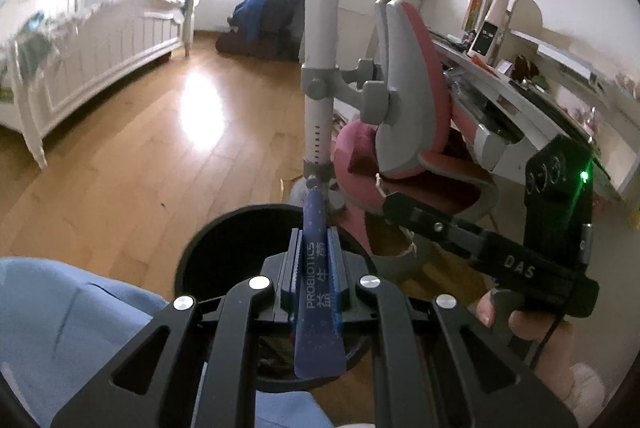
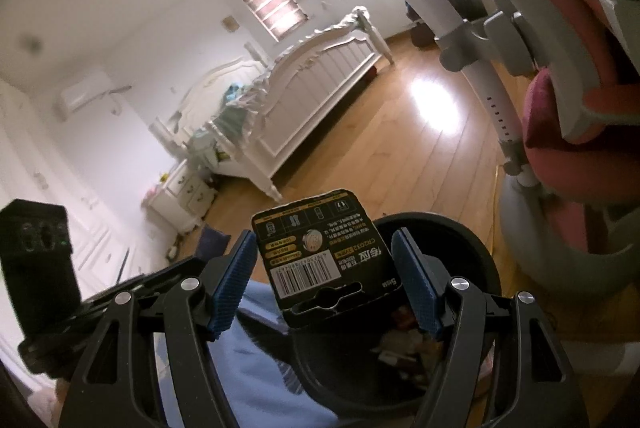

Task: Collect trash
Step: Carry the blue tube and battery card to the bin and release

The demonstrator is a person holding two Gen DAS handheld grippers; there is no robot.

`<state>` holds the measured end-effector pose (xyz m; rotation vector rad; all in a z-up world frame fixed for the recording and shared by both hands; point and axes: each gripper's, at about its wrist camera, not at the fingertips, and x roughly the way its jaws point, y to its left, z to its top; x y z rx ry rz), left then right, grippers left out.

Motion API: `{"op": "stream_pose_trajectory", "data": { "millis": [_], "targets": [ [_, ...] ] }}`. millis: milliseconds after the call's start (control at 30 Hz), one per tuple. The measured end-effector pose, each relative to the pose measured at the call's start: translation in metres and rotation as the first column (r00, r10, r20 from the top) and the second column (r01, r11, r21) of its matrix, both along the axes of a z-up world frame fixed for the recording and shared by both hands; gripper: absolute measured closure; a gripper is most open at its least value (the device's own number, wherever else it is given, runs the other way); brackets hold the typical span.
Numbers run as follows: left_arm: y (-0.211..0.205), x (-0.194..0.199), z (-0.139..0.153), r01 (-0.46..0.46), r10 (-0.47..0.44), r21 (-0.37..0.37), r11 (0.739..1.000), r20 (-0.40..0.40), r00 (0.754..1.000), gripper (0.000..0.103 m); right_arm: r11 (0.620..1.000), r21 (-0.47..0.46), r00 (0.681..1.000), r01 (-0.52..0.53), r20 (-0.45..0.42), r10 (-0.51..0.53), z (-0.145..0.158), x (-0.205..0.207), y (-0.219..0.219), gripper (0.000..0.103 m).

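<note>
My left gripper (image 1: 316, 260) is shut on a blue probiotics sachet (image 1: 318, 292), held upright over the black trash bin (image 1: 208, 256). My right gripper (image 2: 328, 268) is open; a black battery card pack (image 2: 326, 254) sits between its blue pads (image 2: 234, 280), apart from both, above the same bin (image 2: 472, 248). The bin holds some scraps. The right gripper's body also shows in the left wrist view (image 1: 500, 256), to the right of the bin.
A pink and grey desk chair (image 1: 400, 108) stands just beyond the bin, with a cluttered white desk (image 1: 540, 92) to its right. A white bed (image 1: 100, 48) stands at the far left on the wooden floor. My blue-clad leg (image 1: 72, 328) is beside the bin.
</note>
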<state>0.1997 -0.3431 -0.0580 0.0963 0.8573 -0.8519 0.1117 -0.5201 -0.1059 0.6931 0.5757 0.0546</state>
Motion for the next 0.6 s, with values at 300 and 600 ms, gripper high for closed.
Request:
{"op": "stream_pose_trajectory", "data": {
  "millis": [300,600],
  "targets": [
    [-0.006,0.016,-0.024,-0.012,0.012,0.008,1.000,-0.070,0.997,0.090,0.998,0.063,0.999,0.006,-0.046,-0.003,-0.025,0.007,-0.004,0.033],
    [-0.010,0.030,-0.028,-0.080,0.081,0.031,0.996,-0.030,0.996,0.009,0.991,0.132,0.994,0.010,-0.111,0.005,-0.049,0.041,-0.014,0.016]
  ]
}}
